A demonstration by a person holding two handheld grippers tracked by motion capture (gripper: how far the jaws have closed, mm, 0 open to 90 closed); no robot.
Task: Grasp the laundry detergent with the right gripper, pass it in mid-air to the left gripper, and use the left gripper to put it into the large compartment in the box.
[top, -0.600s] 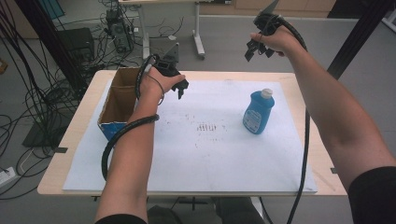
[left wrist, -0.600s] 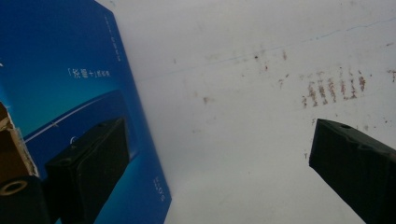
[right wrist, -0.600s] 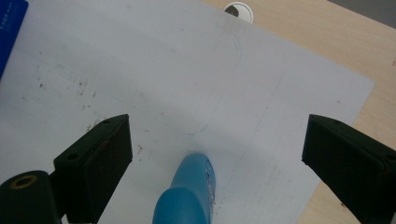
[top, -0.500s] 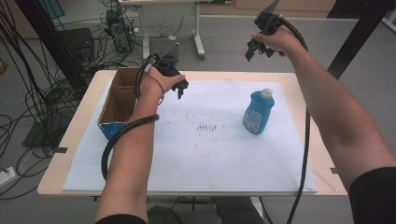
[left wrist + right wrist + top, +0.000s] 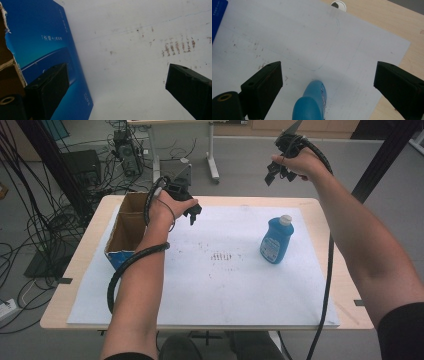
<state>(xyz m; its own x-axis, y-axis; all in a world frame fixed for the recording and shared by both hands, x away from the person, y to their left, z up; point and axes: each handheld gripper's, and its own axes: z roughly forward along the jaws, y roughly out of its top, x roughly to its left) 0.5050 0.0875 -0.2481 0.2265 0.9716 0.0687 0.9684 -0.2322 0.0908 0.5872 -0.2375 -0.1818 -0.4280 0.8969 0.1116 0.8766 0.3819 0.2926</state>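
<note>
**Both claws wide, bottle alone on the sheet**

In the high view the left claw (image 5: pixel 194 215) hangs over the far left part of the tabletop (image 5: pixel 320 212), just beside the open cardboard box (image 5: pixel 125 227). Its jaws stand wide apart with nothing between them. The left gripper view looks down between those jaws at the white sheet (image 5: pixel 140 50) and, at its left, at the blue printed side of the box (image 5: pixel 42 42), whose torn brown edge shows at the frame's border. The claw touches neither the box nor the sheet.

The right claw (image 5: pixel 279 170) is held high, above the far edge of the tabletop and well apart from everything on it. Its jaws are wide too, and empty. The right gripper view looks steeply down: the blue bottle (image 5: pixel 312 105) appears between the two jaws low in that picture, but it lies far below them and is not gripped.

The bottle (image 5: pixel 275 240) stands upright on the right half of the white sheet (image 5: pixel 225 295), its white cap (image 5: pixel 285 220) on top. It is well apart from the box and from both claws.

Faint reddish-brown marks (image 5: pixel 220 256) dot the middle of the sheet, between the box and the bottle. A black cable (image 5: pixel 127 270) loops from the left claw along the person's forearm, and another (image 5: pixel 327 285) trails down from the right claw past the near edge of the tabletop.
</note>
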